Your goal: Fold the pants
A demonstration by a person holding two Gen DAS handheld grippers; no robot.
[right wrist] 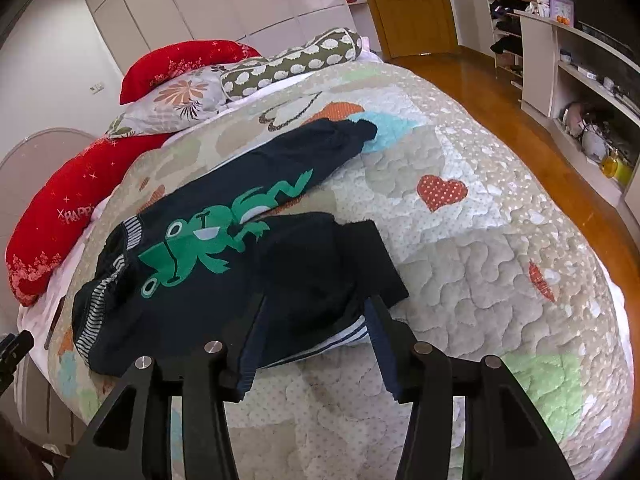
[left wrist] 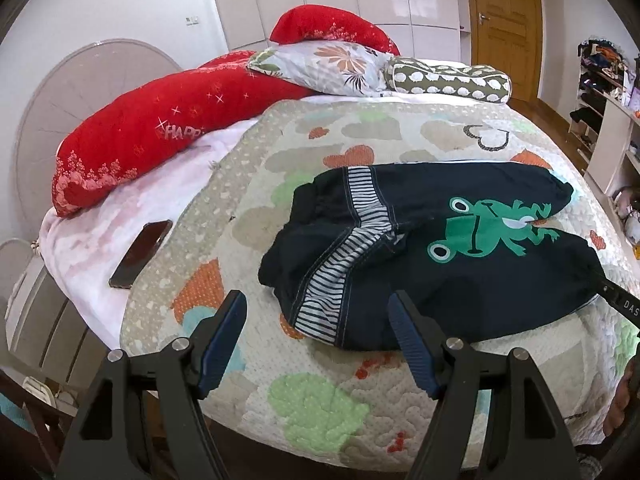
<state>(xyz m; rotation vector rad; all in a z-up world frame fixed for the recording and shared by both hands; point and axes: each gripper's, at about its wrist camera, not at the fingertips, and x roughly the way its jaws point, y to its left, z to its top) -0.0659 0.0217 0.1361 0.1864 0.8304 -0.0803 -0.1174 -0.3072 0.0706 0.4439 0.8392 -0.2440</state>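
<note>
Left gripper (left wrist: pixel 318 344) fingers spread wide, empty, hovering at near waistband edge of pants (left wrist: pixel 460 256). Right gripper (right wrist: pixel 310 344) fingers also wide, straddling near leg cuff, not closed on it. Pants lay flat on quilt (right wrist: pixel 460 280), legs splayed apart. Broad bare quilt right of pants; phone (left wrist: pixel 140 254) left, pillows (left wrist: pixel 132 148) at headboard end.

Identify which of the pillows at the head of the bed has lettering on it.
The long red pillow nearest the phone: pale lettering reading "HAPP" shows on it. The other red pillow, the floral pillow and the olive spotted bolster show patterns only.
</note>
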